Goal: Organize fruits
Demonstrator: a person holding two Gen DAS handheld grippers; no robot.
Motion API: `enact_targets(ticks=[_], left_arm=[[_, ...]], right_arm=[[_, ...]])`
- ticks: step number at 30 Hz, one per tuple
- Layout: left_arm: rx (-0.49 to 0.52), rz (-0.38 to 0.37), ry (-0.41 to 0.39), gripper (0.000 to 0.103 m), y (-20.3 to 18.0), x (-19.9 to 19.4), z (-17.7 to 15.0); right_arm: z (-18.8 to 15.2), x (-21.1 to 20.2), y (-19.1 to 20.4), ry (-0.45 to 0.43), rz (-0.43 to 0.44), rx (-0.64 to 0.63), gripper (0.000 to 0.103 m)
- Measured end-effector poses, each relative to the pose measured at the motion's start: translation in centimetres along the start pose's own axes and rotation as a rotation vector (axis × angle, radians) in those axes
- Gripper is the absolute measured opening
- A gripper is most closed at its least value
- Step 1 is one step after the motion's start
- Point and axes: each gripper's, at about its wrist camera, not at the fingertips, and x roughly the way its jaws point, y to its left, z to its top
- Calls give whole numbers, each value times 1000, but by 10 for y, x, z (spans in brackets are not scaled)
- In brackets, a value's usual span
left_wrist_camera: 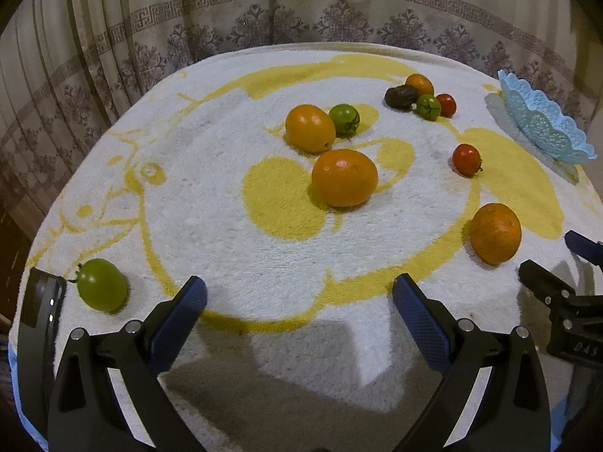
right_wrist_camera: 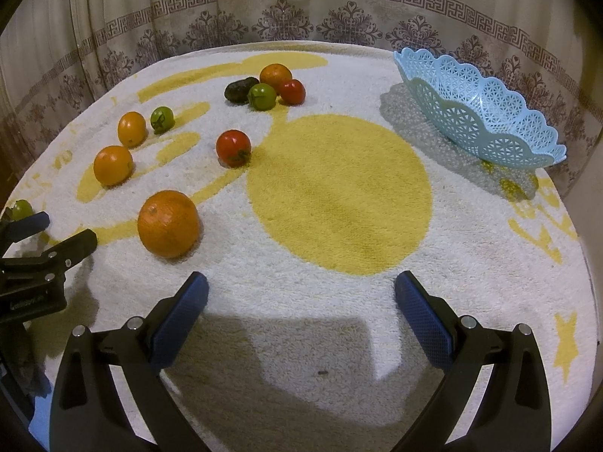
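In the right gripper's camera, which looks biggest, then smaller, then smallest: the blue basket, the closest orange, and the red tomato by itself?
1. Blue basket, by far the largest.
2. Closest orange.
3. Lone red tomato, smallest.

The orange lies nearer the camera than the tomato, which exaggerates that gap.

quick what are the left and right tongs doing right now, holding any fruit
Left tongs: open, holding nothing, above the towel.
Right tongs: open, holding nothing; the basket looks empty.
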Motion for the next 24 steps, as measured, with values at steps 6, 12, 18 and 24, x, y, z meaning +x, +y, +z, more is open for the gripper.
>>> enact_targets(ticks=[6,12,18,24], left_arm=[[9,42,-68,98,11,-23,4],[-56,102,-114,98,47,-46,6],[-130,175,-95,98,84,-43,2],[-160,187,-69,98,100,-35,-2]], right_arm=[[4,-9,2,-27,92,36,101],[10,-16,19,-60,153,11,101],[17,-16,31,-66,177,-6,101],[18,-13,36,-60,188,-10,101]])
